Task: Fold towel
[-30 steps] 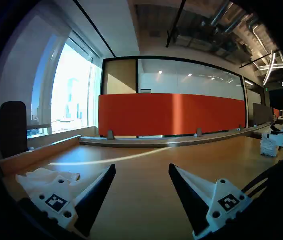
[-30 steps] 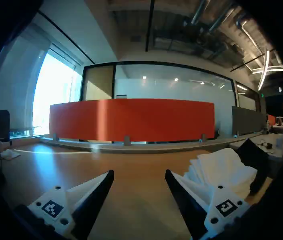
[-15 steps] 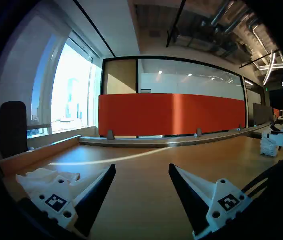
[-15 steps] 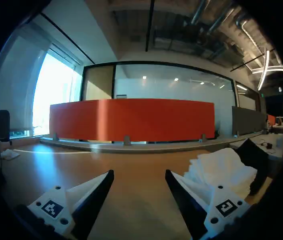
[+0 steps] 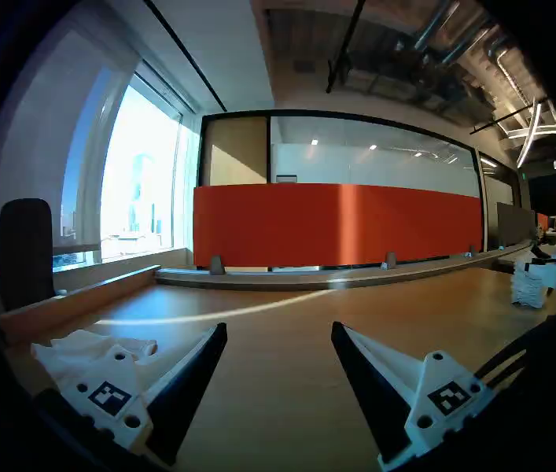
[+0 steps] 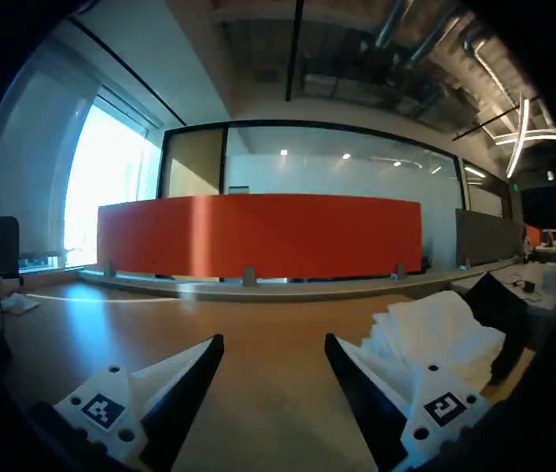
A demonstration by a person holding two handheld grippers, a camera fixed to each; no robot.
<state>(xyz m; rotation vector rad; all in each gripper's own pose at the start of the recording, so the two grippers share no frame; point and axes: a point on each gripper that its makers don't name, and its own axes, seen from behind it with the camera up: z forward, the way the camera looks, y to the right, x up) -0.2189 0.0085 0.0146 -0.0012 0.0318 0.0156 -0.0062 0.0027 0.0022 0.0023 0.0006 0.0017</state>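
The left gripper (image 5: 278, 326) is low over the wooden tabletop (image 5: 278, 385). Its two fingers are spread wide apart, and between them there is only bare wood. In the left gripper view a crumpled towel (image 5: 93, 346) lies on the tabletop at the lower left. It is just beside the left finger and partly hidden behind it, but the gripper is not holding it. Far off at the right edge of this view stands a small white pile (image 5: 528, 285), too small to tell more about it.

The right gripper (image 6: 274, 338) is also low over the tabletop (image 6: 262, 401), with its fingers spread and nothing between them. In the right gripper view a stack of folded towels (image 6: 435, 326) lies on the tabletop at the right. It is close behind the right finger, which covers its lower part. Whether the finger touches the stack cannot be told. A black object (image 6: 502, 315) stands against the far side of the stack. At the far left edge of the tabletop lies a small white cloth (image 6: 16, 302), well apart from this gripper.

Across the back of the tabletop runs a long orange panel (image 5: 336, 224), and above it is a glass wall. A bright window (image 5: 140, 197) is on the left, and a dark chair (image 5: 24, 250) stands in front of it.
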